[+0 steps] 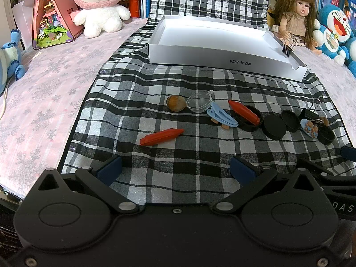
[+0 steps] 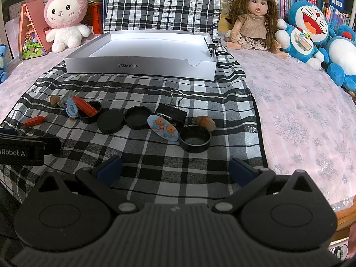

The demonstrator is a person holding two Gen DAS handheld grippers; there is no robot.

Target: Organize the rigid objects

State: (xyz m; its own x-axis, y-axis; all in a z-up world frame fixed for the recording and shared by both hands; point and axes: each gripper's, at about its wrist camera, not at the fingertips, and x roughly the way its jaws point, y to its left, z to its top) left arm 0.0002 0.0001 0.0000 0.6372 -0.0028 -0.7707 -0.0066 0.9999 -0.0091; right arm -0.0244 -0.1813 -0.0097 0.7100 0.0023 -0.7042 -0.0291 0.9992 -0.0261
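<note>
nothing is sorted yet: the white box (image 2: 142, 66) sits empty, the trinkets (image 2: 111, 120) lie loose, both grippers' jaws spread and empty.

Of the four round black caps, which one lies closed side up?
The black cap second from the left: it shows a flat solid top, while the other three show hollow interiors, one with a red crayon across it.

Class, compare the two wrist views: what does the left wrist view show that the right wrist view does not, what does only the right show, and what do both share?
Only the left view shows the clear cup plainly and the blue plush in full.

Only the right view shows the second nut clearly, beside a black cap, and the open right gripper.

Both show the white box, bear clip, two red crayons, doll and bunny. The left gripper is open.
</note>
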